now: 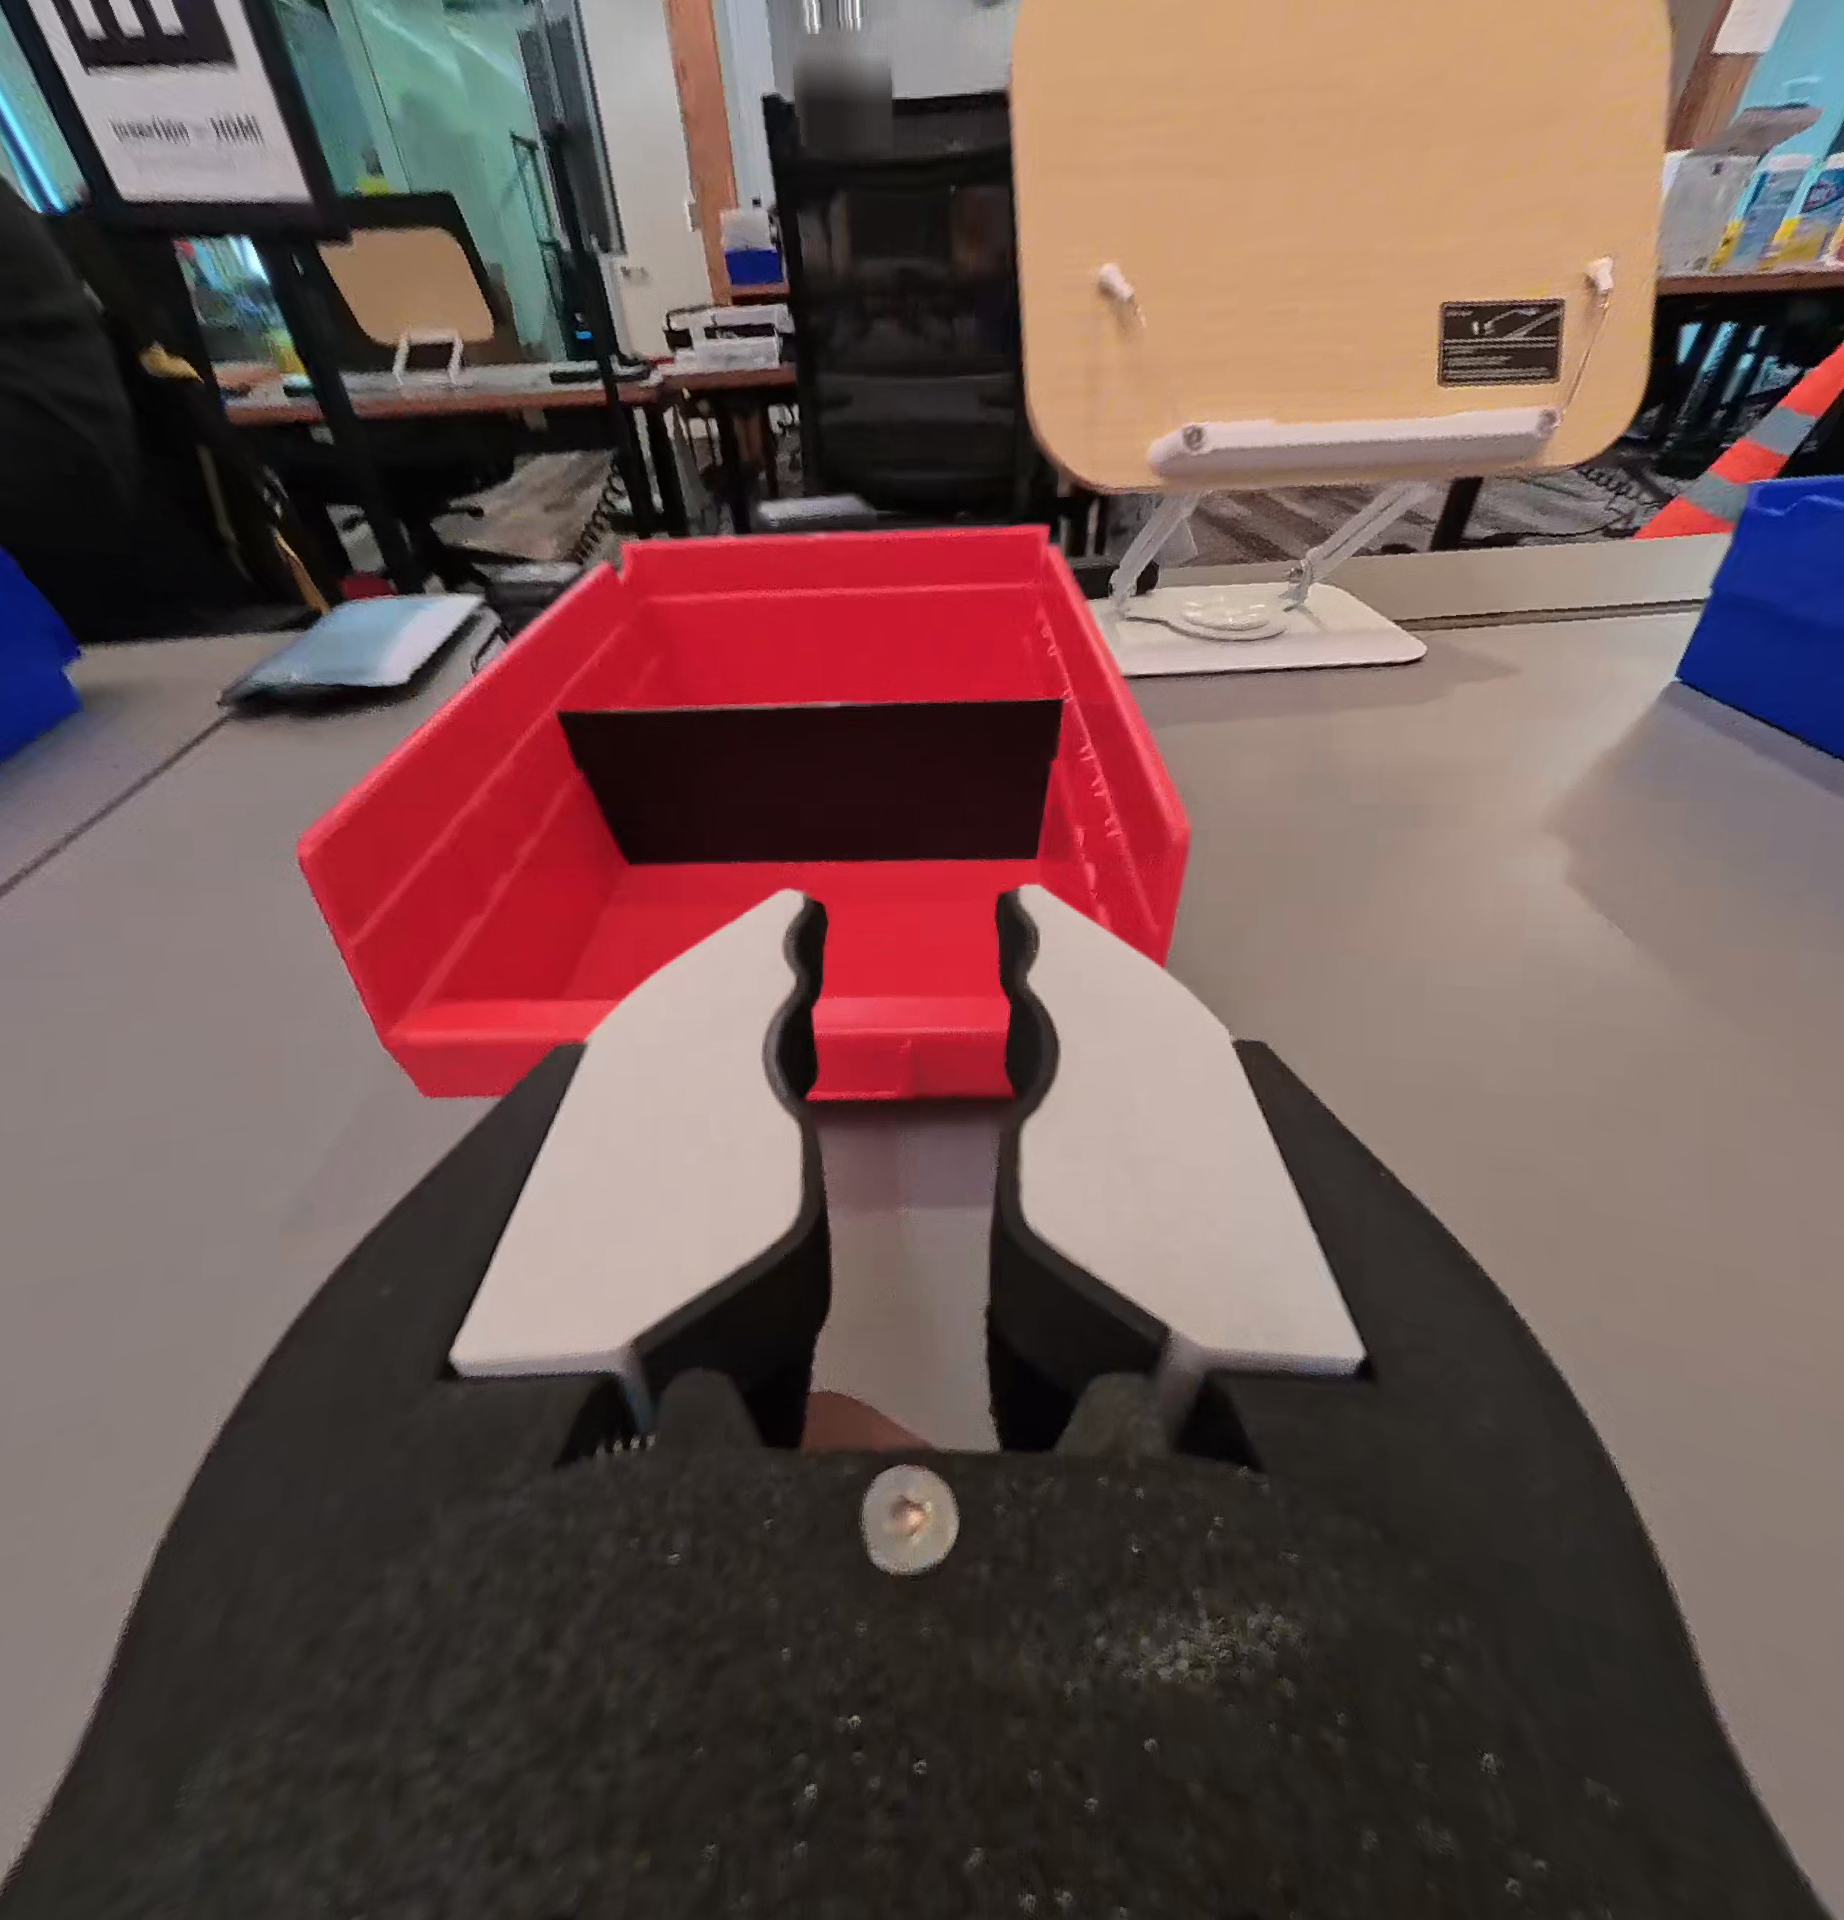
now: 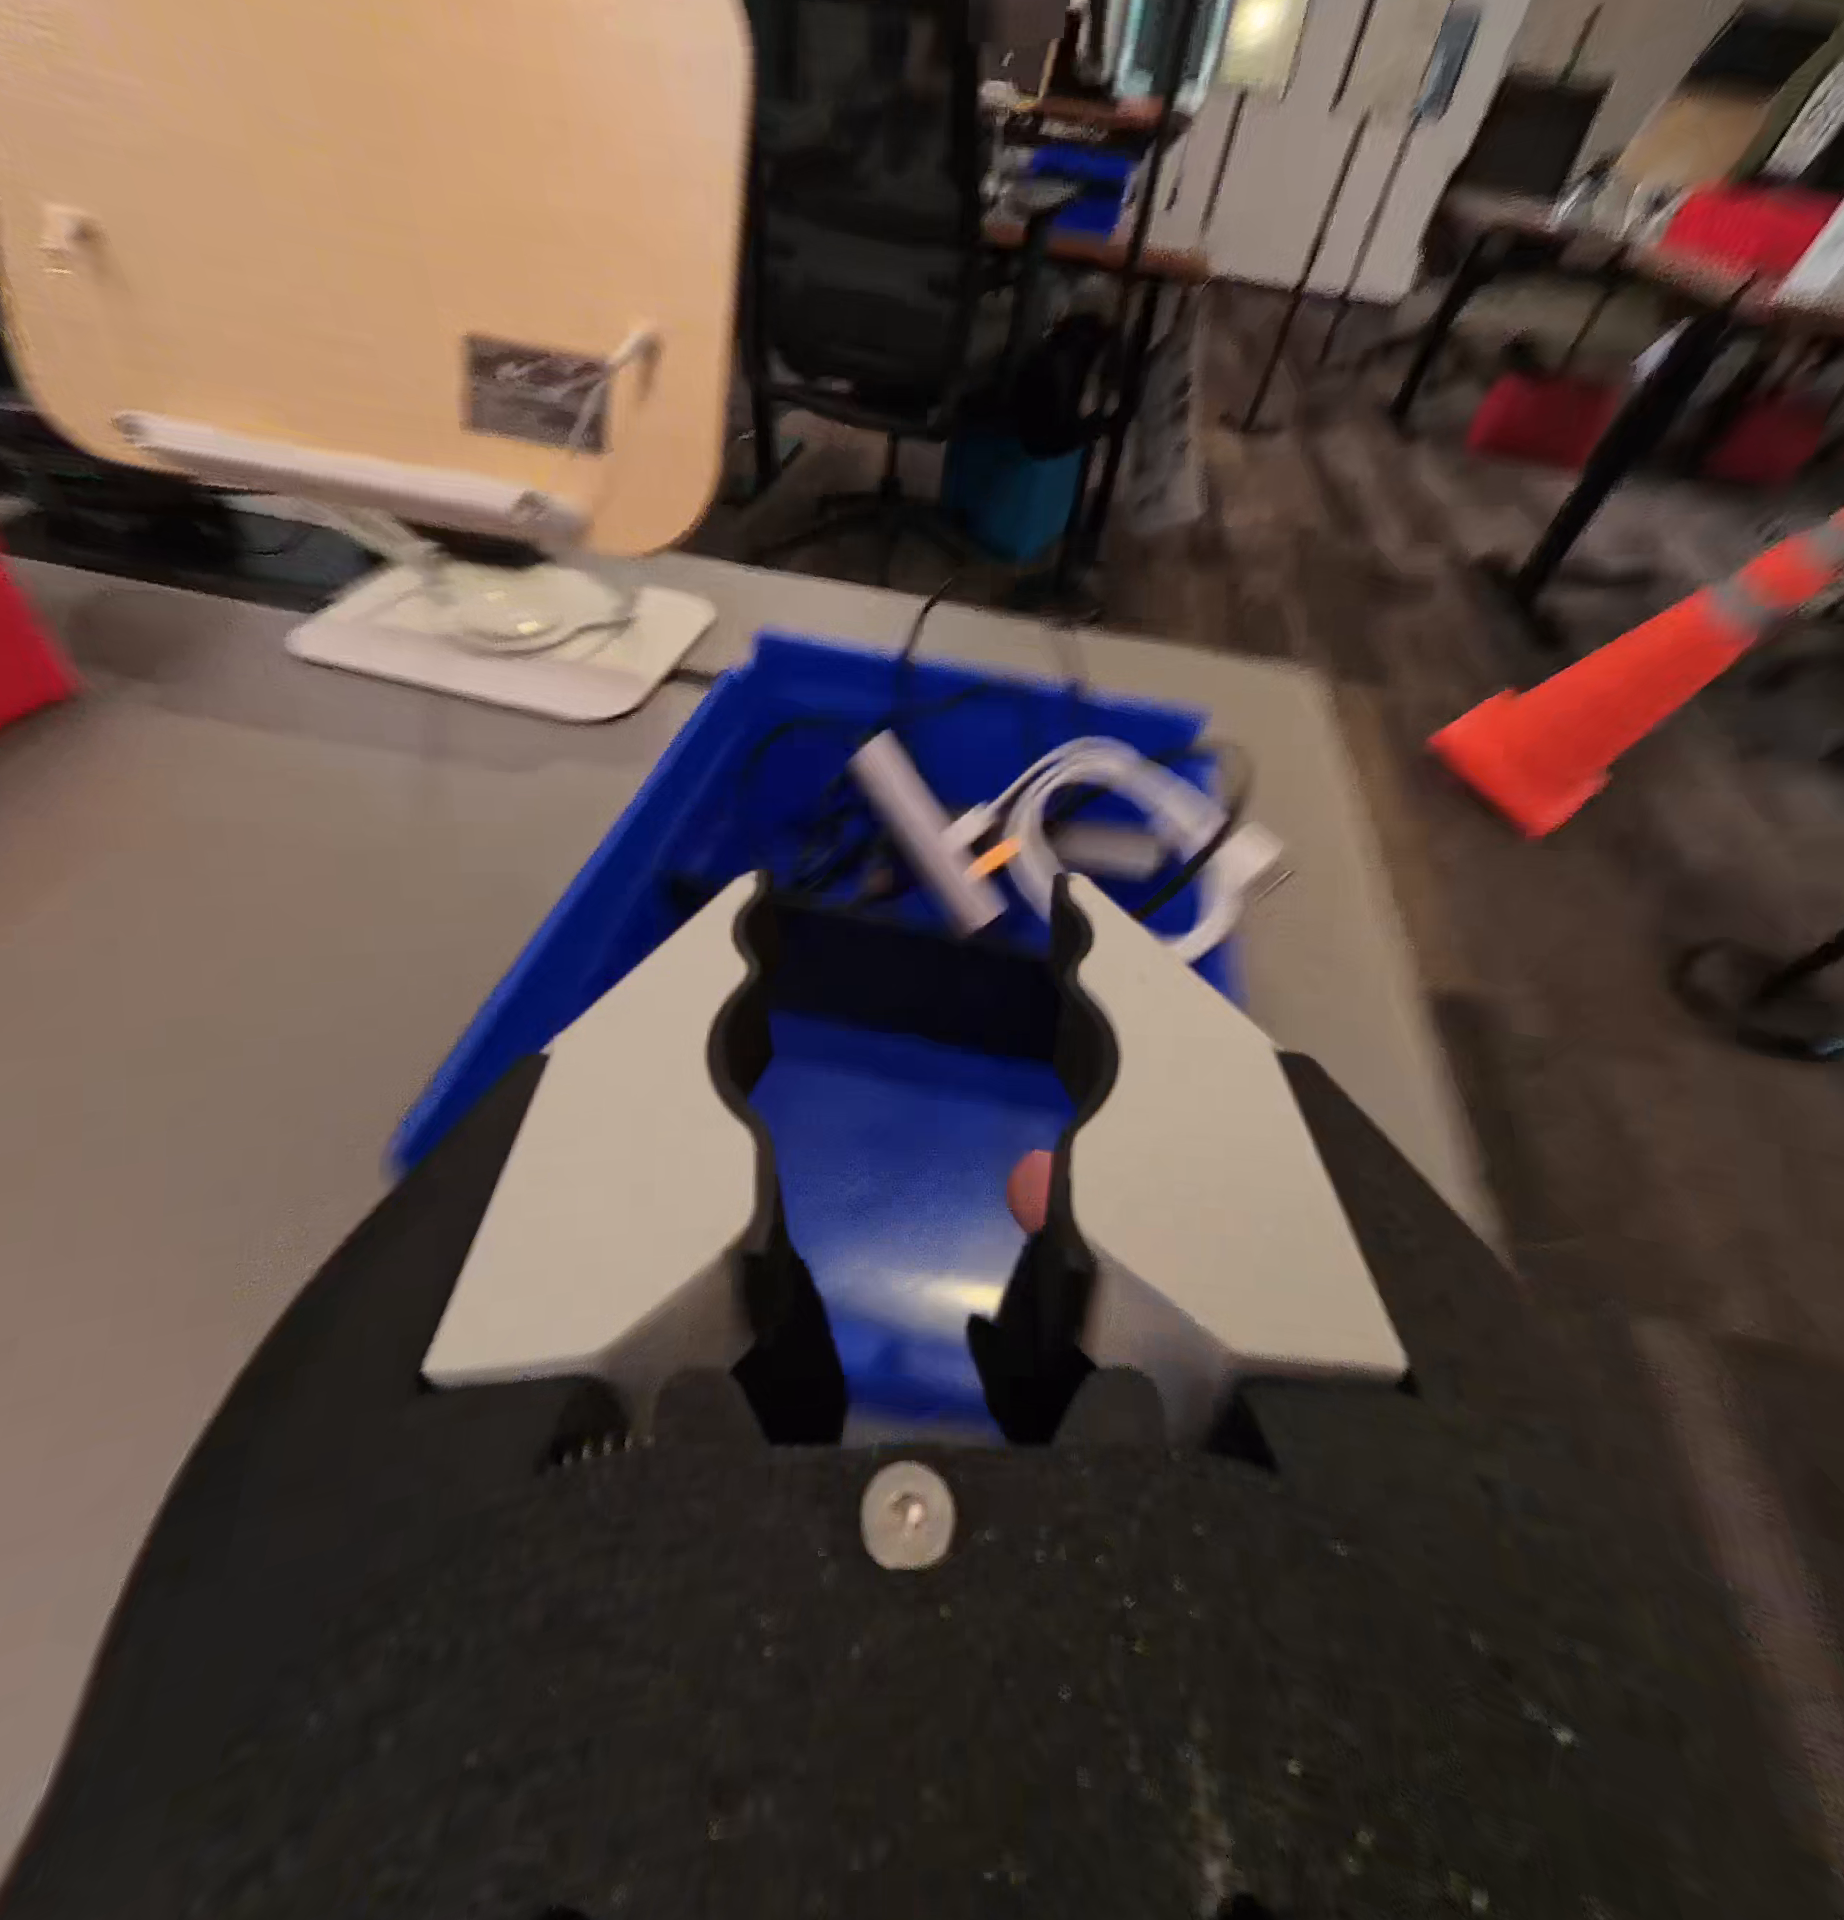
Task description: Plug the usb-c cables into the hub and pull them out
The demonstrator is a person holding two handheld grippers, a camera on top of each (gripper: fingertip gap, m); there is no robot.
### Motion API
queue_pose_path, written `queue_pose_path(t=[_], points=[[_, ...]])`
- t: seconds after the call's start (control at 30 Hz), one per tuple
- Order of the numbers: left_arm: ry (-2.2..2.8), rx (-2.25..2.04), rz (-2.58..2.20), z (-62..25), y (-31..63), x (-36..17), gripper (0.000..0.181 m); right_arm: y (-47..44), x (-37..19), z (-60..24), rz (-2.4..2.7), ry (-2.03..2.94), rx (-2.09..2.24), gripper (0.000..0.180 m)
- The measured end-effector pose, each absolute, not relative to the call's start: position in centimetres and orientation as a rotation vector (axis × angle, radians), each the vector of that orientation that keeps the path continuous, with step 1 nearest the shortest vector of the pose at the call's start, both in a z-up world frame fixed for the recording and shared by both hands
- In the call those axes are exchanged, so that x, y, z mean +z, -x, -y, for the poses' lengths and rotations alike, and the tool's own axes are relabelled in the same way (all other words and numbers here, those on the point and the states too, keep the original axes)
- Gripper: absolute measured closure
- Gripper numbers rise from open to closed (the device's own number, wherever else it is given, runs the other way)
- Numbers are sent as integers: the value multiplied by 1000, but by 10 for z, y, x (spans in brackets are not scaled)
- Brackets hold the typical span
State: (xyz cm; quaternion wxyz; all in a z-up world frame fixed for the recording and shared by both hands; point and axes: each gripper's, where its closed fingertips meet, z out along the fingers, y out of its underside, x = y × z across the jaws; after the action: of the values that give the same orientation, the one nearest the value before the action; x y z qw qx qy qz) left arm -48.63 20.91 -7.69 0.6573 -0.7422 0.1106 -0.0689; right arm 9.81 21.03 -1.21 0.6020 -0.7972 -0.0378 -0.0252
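Fingers [image 1: 689,1091] of both grippers gape empty: left gripper [image 1: 910,925] facing the red bin [image 1: 461,873], right gripper [image 2: 907,914] over the blue bin [image 2: 606,935] holding the hub [image 2: 923,831] and cables [image 2: 1105,774].

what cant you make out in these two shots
- Right wrist view: motion blur smears the hub and white cables in the blue bin; ports unreadable.
- Left wrist view: the black divider hides the red bin's rear floor.
- Neither view shows the other gripper.

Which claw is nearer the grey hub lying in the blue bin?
Right. The right claw, open and empty, hangs over the blue bin, with the hub just past its tips. The left claw, open, faces the red bin; the hub is absent from its view.
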Motion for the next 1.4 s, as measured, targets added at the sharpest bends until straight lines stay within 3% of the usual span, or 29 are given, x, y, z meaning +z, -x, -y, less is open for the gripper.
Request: queue_pose_path(t=[0.23, 1.4], points=[[1827, -239, -300, -233, 496, -115, 153, -52, -97, -149, -142, 1766, 115, 124], [1930, -223, -276, -245, 516, -132, 157, -54, -130, -159, -57, 1909, 109, 124]])
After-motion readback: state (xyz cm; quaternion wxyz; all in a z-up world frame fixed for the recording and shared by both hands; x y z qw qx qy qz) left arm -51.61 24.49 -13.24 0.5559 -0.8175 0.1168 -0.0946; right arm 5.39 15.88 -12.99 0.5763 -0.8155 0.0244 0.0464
